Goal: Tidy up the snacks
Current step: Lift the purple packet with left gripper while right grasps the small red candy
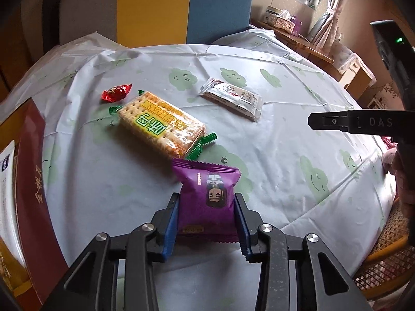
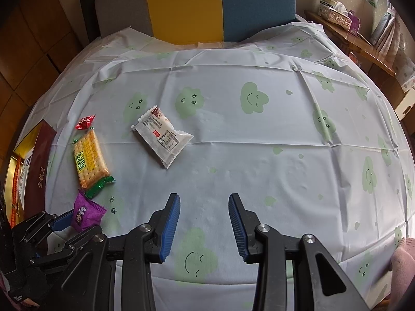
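Far left, 9 o'clock edge of the table: dark red box point(image 1: 31, 160) with gold lettering, lid side up, some white and gold packaging inside it; contents too cropped to identify. Next over, at about 10 o'clock from table centre, a red candy point(image 1: 115, 92) lies just beside the far end of the cracker pack point(image 1: 162, 127), which runs diagonally with its green crimped ends at both tips. Left gripper point(image 1: 207, 207) at 6 o'clock in the left wrist view: both blue pads pressed against the sides of the purple snack packet point(image 1: 208, 199), jaws clamped on it, packet upright-ish between the fingers with its far edge close to the cracker pack's near green end. From the right wrist view the same packet point(image 2: 87, 212) sits at 8 o'clock, held at the table's left side next to the box. Centre, 12 to 1 o'clock of the cracker pack: white snack packet point(image 2: 163, 136), flat on the tablecloth point(image 2: 259, 155), label side up, well apart from the others. Right gripper point(image 2: 203, 223) hangs over bare cloth at 5 o'clock, jaws spread wide, nothing between them. Far right, behind the table at 2 o'clock: tissue box point(image 1: 284, 20) on a wooden shelf.
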`<state>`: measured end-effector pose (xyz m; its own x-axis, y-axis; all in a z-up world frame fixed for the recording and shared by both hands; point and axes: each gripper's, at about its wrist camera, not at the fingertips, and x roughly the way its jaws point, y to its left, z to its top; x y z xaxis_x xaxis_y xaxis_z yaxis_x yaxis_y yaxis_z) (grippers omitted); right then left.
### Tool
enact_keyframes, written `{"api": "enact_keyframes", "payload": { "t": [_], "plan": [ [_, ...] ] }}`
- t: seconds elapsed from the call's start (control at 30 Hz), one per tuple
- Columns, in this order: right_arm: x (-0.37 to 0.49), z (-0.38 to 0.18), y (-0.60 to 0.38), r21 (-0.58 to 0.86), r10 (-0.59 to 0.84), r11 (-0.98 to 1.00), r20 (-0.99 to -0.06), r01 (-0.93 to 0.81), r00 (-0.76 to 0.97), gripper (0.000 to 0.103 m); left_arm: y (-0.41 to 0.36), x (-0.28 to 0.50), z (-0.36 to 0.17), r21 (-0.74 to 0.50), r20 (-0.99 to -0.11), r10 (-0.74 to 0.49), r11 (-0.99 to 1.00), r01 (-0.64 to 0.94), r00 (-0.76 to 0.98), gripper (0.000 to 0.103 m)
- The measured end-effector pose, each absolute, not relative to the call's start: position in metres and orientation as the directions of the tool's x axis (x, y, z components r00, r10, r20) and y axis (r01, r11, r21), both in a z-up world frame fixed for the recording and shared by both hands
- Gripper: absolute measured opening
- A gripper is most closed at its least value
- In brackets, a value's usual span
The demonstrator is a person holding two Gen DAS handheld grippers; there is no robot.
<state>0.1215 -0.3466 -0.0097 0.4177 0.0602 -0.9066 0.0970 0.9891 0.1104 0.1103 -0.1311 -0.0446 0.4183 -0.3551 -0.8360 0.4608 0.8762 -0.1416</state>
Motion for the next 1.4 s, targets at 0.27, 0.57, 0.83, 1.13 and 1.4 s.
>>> {"api": "enact_keyframes", "payload": {
  "t": [0.27, 0.57, 0.83, 1.13, 1.4],
  "plan": [
    [0.121, -0.011, -0.344, 0.108, 0.064, 0.991, -0.906, 0.082, 0.419, 0.039, -0.106, 0.067, -0.050, -0.056, -0.793, -0.292, 0.909, 0.414, 0.535, 0.040],
    [0.117, -0.009, -0.318, 0.172, 0.169, 0.985, -0.887, -0.032, 0.430, 0.039, -0.095, 0.060, -0.049, -0.070, -0.781, -0.303, 0.911, 0.406, 0.546, 0.040],
    [0.123, -0.003, -0.277, 0.207, 0.263, 0.962, -0.867, -0.176, 0.423, 0.039, -0.080, 0.050, -0.052, -0.071, -0.758, -0.319, 0.907, 0.415, 0.568, 0.040],
    [0.184, 0.007, -0.197, 0.136, 0.314, 0.910, -0.844, -0.392, 0.436, 0.039, -0.077, 0.047, -0.053, -0.080, -0.739, -0.332, 0.907, 0.413, 0.586, 0.040],
    [0.240, -0.011, -0.149, -0.014, 0.273, 0.845, -0.848, -0.534, 0.454, 0.039, -0.075, 0.051, -0.053, -0.113, -0.748, -0.341, 0.911, 0.396, 0.570, 0.040]
  ]
}}
